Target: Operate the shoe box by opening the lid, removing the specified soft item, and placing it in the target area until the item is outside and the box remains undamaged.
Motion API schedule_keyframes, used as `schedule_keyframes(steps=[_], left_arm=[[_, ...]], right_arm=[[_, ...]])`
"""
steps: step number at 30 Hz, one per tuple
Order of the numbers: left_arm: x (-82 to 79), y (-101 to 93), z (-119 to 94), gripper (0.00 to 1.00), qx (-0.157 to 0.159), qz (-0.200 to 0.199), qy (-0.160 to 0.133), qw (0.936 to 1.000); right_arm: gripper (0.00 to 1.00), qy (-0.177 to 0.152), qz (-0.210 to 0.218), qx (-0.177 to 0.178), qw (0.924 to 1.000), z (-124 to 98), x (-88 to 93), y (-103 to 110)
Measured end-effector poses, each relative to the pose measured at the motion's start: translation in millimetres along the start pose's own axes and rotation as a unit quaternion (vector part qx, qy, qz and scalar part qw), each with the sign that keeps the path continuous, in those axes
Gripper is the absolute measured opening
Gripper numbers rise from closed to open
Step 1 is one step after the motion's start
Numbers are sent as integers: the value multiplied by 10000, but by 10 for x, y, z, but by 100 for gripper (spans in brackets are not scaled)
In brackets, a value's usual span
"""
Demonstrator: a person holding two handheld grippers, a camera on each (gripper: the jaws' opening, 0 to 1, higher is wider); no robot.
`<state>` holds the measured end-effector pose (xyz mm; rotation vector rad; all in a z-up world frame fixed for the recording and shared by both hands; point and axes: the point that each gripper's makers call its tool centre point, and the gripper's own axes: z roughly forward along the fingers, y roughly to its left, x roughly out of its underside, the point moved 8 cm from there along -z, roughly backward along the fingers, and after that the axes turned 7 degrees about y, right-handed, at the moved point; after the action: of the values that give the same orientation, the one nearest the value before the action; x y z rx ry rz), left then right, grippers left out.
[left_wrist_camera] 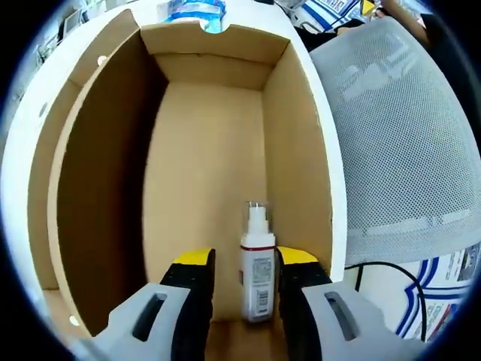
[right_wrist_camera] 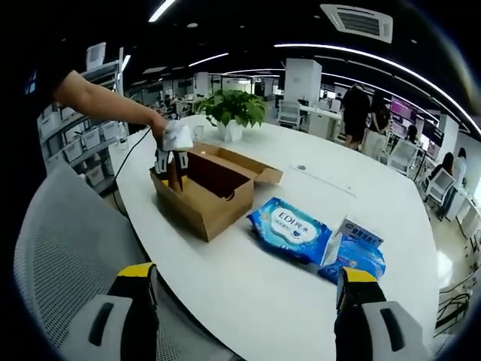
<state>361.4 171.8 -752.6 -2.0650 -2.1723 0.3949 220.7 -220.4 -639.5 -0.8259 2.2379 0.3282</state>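
While both views run: left gripper down inside the box, right gripper well back over the worktop edge.
Left gripper [left_wrist_camera: 244,289]: yellow-tipped jaws narrowed to either side of a small spray bottle; whether the pads actually press it, I cannot tell.
Spray bottle [left_wrist_camera: 256,274]: upright on the box floor, right between those jaws, white body with a printed label and clear cap.
Shoe box [left_wrist_camera: 203,150]: brown cardboard, open, its walls rising on both sides of the left gripper and its far wall straight ahead.
Mesh chair [left_wrist_camera: 398,135]: grey backrest just off to the left gripper's right, outside the box.
Right gripper [right_wrist_camera: 248,289]: jaws spread wide, nothing between them.
Worktop [right_wrist_camera: 248,301]: white, curved, directly ahead of the right gripper.
Blue wipes pack [right_wrist_camera: 289,229]: lying flat ahead, between the jaws' lines of sight.
Second blue pack [right_wrist_camera: 357,256]: just beyond the right jaw.
Box from afar: ahead-left, lid flap folded back, a person's hand [right_wrist_camera: 161,128] holding the left gripper into it.
Potted plant [right_wrist_camera: 231,111]: beyond the box.
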Motion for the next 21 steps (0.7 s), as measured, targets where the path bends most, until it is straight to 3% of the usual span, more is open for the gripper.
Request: schedule_keyframes(steps=[11,21], left_arm=[[42,13,-32,34,-144,-253,-208,9994],[206,73,-67,25,-425,-244,56,9988]], right_arm=[[100,-49,67,-22,10000,-2,7,56],[100,-28,93,-31,9999,-15,44,85]])
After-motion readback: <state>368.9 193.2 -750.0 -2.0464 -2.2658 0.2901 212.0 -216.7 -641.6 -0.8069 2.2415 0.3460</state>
